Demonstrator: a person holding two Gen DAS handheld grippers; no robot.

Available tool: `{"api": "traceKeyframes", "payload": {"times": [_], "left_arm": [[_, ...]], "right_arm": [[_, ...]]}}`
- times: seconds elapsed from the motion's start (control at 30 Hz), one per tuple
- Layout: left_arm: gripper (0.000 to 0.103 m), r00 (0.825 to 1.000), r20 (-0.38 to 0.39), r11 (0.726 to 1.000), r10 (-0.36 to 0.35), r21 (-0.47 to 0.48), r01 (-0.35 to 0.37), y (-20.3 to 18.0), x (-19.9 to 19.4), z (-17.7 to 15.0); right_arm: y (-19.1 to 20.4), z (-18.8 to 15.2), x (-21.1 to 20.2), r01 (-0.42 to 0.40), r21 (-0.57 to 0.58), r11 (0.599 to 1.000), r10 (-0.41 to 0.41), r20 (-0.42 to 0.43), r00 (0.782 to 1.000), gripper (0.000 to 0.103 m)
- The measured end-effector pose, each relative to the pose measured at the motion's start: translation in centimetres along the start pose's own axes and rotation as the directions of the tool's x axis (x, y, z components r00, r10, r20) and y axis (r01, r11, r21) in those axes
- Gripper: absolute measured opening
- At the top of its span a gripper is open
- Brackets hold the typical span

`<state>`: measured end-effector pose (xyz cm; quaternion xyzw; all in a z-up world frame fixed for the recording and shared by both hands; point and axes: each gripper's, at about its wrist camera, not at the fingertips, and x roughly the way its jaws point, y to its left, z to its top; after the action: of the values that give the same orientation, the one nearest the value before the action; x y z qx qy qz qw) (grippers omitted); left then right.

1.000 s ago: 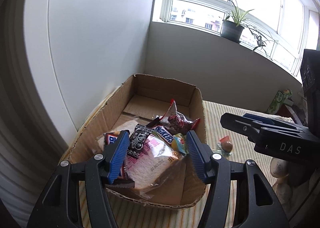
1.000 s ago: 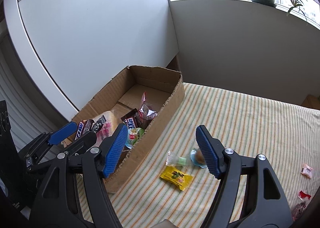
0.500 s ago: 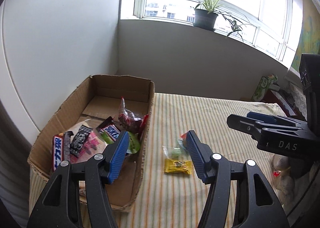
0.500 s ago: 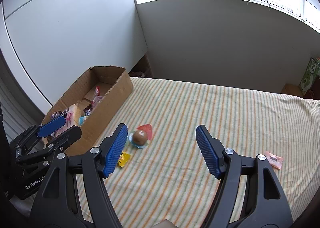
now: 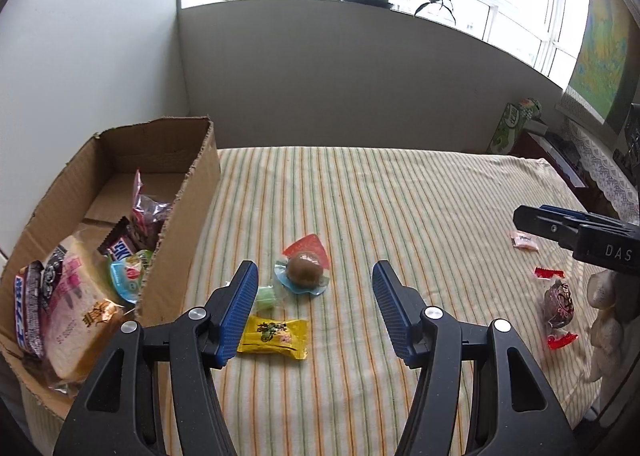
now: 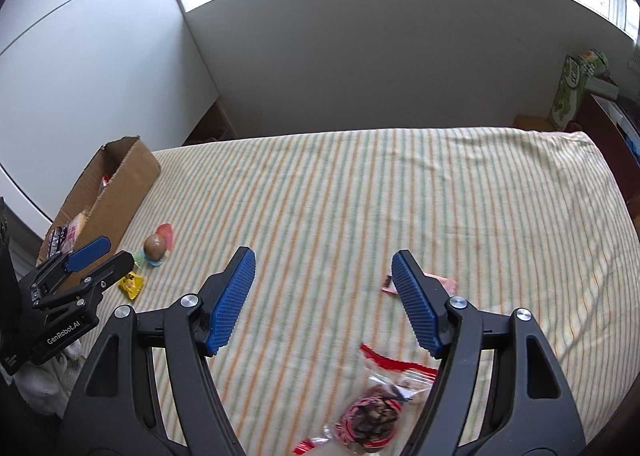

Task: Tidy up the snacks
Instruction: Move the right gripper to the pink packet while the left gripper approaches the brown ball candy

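The left gripper (image 5: 314, 312) bears "GenRobot.AI", the right gripper (image 6: 324, 300) "DAS"; both jaws stand wide open, holding nothing. At nine o'clock, the brown cardboard box (image 5: 182, 216) holds a Snickers bar (image 5: 120, 248).

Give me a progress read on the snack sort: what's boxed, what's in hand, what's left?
Done: the cardboard box already holds bread, chocolate bars and other packets. In hand: nothing; left gripper and right gripper are both open and empty. Left on the striped cloth: yellow packet, green candy, brown ball snack, pink candy and red-wrapped snack.
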<state>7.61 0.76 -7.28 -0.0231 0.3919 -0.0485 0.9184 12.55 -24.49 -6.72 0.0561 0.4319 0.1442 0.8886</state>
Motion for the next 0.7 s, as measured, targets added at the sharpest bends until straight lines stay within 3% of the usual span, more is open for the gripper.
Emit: {"api": "traceKeyframes", "payload": {"times": [0.27, 0.5, 0.7], "left_arm": [[0.059, 0.999, -0.040, 1.000, 0.015, -0.021, -0.016, 0.0, 2.0, -0.1], [0.059, 0.999, -0.050, 1.000, 0.013, -0.020, -0.014, 0.0, 2.4, 0.0], [0.059, 0.999, -0.045, 1.000, 0.014, -0.024, -0.015, 0.0, 2.3, -0.1]], "right_arm": [[-4.6, -1.4, 1.2, -0.027, 0.097, 0.995, 0.035, -0.081, 0.996, 0.073], [-7.1, -1.1, 0.7, -0.046, 0.147, 0.988, 0.052, -0.037, 0.998, 0.073], [-6.8, 0.6, 3.0, -0.094, 0.139, 0.986, 0.103, -0.061, 0.993, 0.073]]}}
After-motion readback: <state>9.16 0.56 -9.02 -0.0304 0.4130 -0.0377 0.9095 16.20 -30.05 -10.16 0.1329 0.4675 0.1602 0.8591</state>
